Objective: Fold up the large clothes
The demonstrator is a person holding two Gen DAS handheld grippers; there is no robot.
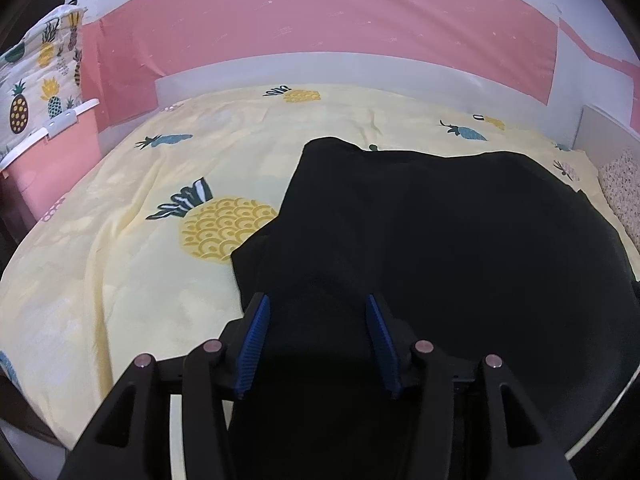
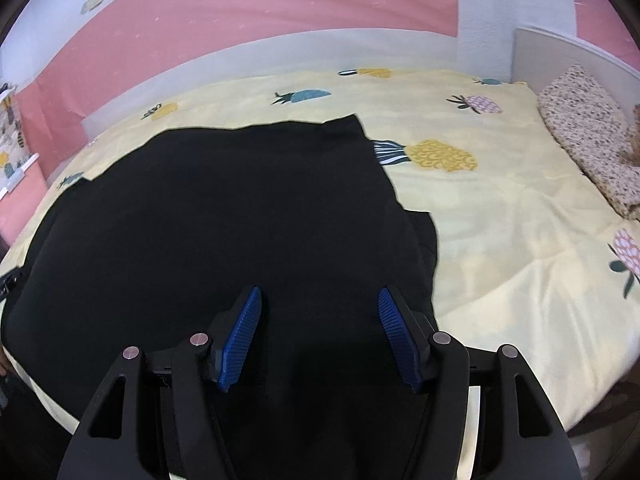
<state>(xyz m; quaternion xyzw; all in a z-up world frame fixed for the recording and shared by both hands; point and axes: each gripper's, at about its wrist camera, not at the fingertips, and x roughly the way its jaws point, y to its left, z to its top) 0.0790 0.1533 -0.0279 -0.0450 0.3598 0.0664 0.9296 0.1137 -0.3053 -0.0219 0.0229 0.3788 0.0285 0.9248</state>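
I see the black garment (image 1: pixel 440 232) (image 2: pixel 224 216) lying spread on the bed's pineapple-print cover (image 1: pixel 132 264) (image 2: pixel 500 220). My left gripper (image 1: pixel 318 344) and right gripper (image 2: pixel 320 336) hover over its near edge, jaws spread, holding nothing.

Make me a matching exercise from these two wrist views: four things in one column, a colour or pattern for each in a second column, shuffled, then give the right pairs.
Things
1. garment
2. bedspread
3. gripper pads
4. pillow

Colours
A. ribbed blue
B. pale yellow with pineapple prints
C. speckled beige
D. plain black

Pairs: 1-D, 2-B, 3-A, 4-C.

The garment lies spread on the bedspread; the left gripper and the right gripper are both open above its near edge. The pillow lies at the bed's right end.
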